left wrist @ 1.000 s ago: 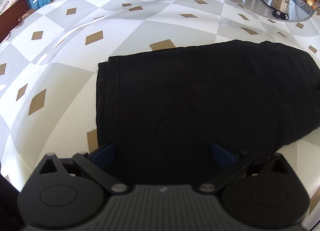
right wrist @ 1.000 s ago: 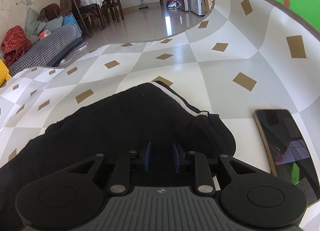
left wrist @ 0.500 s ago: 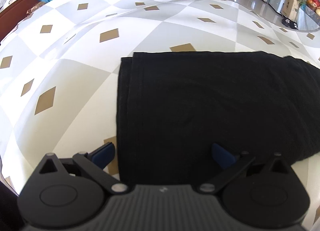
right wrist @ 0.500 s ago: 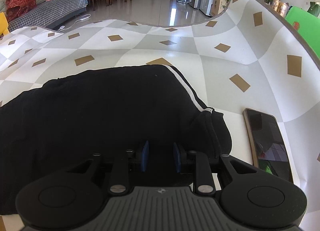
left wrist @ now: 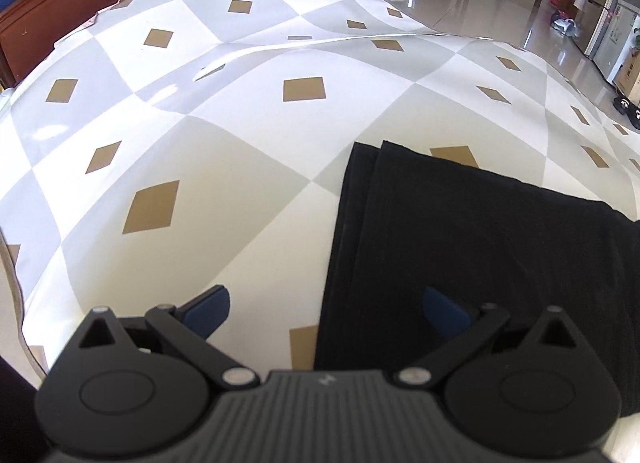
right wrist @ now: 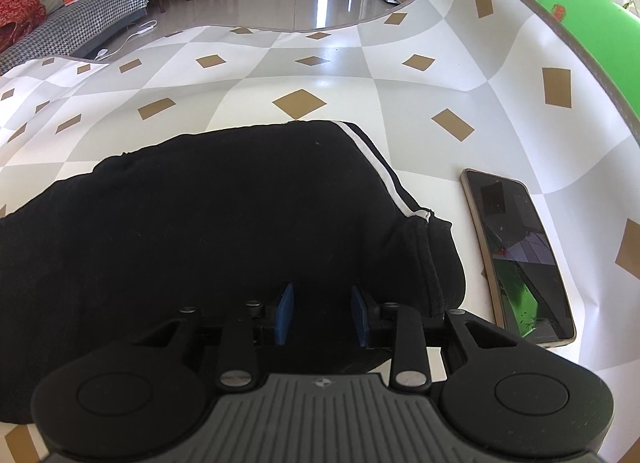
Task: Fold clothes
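where the black garment (left wrist: 460,247) ends, bare tablecloth (left wrist: 192,151) spreads; both hand-held grippers gape, empty.

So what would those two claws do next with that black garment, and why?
Probably the left gripper should slide right and close on the garment's near left edge. Its jaws are wide open and straddle that edge, one finger over bare tablecloth. The right gripper sits over the striped end, part open and not seen gripping. A fold needs both ends held.
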